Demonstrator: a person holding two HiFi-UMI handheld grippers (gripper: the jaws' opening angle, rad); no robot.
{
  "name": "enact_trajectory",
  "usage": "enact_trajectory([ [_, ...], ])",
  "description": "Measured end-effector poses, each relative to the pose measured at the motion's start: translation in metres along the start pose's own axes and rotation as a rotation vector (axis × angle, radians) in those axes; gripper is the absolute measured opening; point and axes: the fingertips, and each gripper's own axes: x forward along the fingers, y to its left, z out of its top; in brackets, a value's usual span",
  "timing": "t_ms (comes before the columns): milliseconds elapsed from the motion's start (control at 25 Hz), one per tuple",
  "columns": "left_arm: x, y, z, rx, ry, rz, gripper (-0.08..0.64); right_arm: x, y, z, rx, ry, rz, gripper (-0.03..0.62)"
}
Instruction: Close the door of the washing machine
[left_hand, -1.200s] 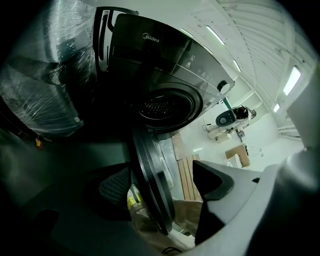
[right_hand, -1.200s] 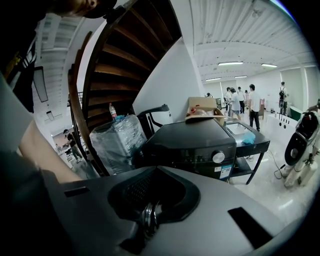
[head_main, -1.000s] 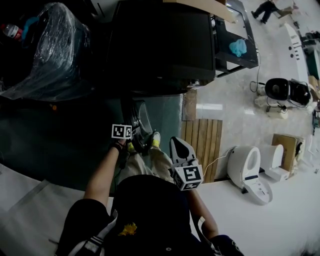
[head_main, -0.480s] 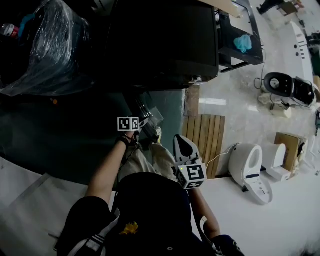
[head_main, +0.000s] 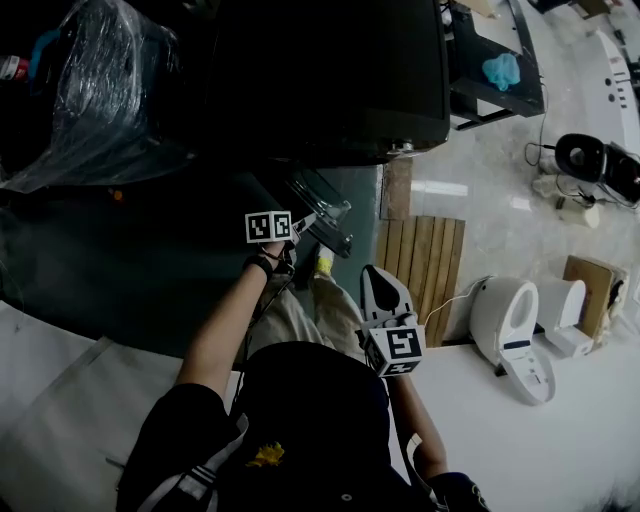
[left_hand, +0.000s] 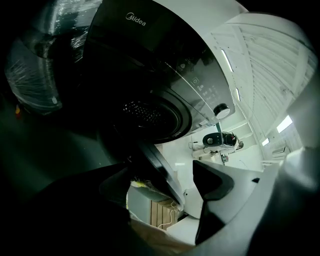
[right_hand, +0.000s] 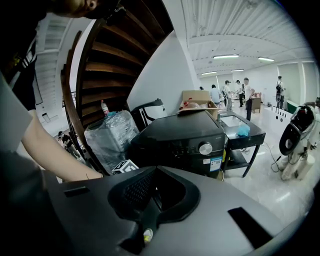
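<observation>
Head view: the left gripper (head_main: 298, 228) reaches the half-open door (head_main: 325, 212); the right gripper (head_main: 375, 280) hangs aside, unneeded.

Left gripper view: jaws wide, the door's edge between them against the left jaw, probably for pushing it toward the drum (left_hand: 150, 112).

Right gripper view: jaws together, empty, with the washing machine (right_hand: 175, 140) beyond.

Gloss, film and matt plastic around the tongs

Ahead of the left tongs (left_hand: 165, 182), the washing machine (head_main: 330, 80) has a glossy dark shell. Its door (head_main: 325, 207), between those tongs, is clear glass in a smooth dark rim. Further left, a bundle (head_main: 95, 90) is wrapped in crinkled shiny film. The right tongs (right_hand: 156, 215) are matt grey plastic, finely textured inside. Beside them a wooden slat mat (head_main: 420, 270) lies on the polished pale floor (head_main: 480, 200).
</observation>
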Motion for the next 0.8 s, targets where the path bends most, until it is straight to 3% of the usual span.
enact_trajectory([
  [200, 0.015, -0.009, 0.012, -0.008, -0.024, 0.001, 0.393, -0.005, -0.017, -0.004, 0.018, 0.003, -0.021, 0.028],
  [560, 0.033, -0.014, 0.035, -0.113, -0.106, 0.031, 0.393, -0.009, -0.041, -0.008, 0.041, 0.005, -0.051, 0.028],
  [800, 0.041, -0.021, 0.045, -0.141, -0.119, 0.019, 0.393, -0.008, -0.052, -0.006, 0.046, 0.007, -0.059, 0.028],
])
